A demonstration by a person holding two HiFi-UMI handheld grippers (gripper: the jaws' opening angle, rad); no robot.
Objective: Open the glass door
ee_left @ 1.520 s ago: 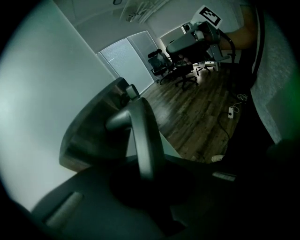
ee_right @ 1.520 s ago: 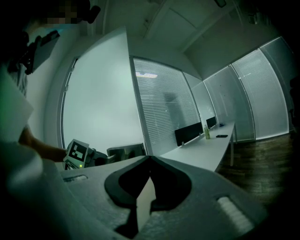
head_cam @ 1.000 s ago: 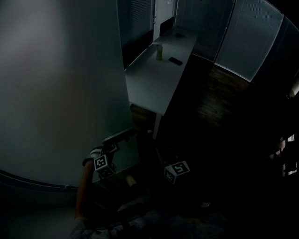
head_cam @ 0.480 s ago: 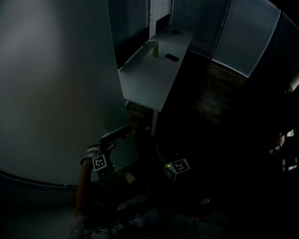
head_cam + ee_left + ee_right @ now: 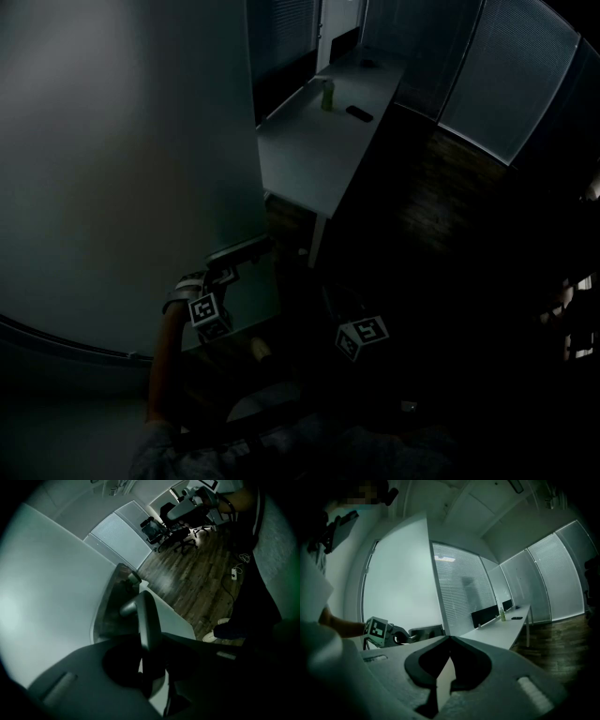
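Glass door [image 5: 122, 169], frosted and pale, stands at the person's left, with its lever handle [image 5: 146, 616] at the near edge. The left hand-held gripper [image 5: 144, 670] points down at that lever, which lies between its jaws. They have just been opening and look loose around it, so I'd say the grip is slackening rather than pulling. The right hand-held gripper [image 5: 447, 640] hangs aside, jaws together and empty, probably to stay clear of the door's swing.

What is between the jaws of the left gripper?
The door handle, in the left gripper view: it runs between the left gripper's jaws, which have just been opening.
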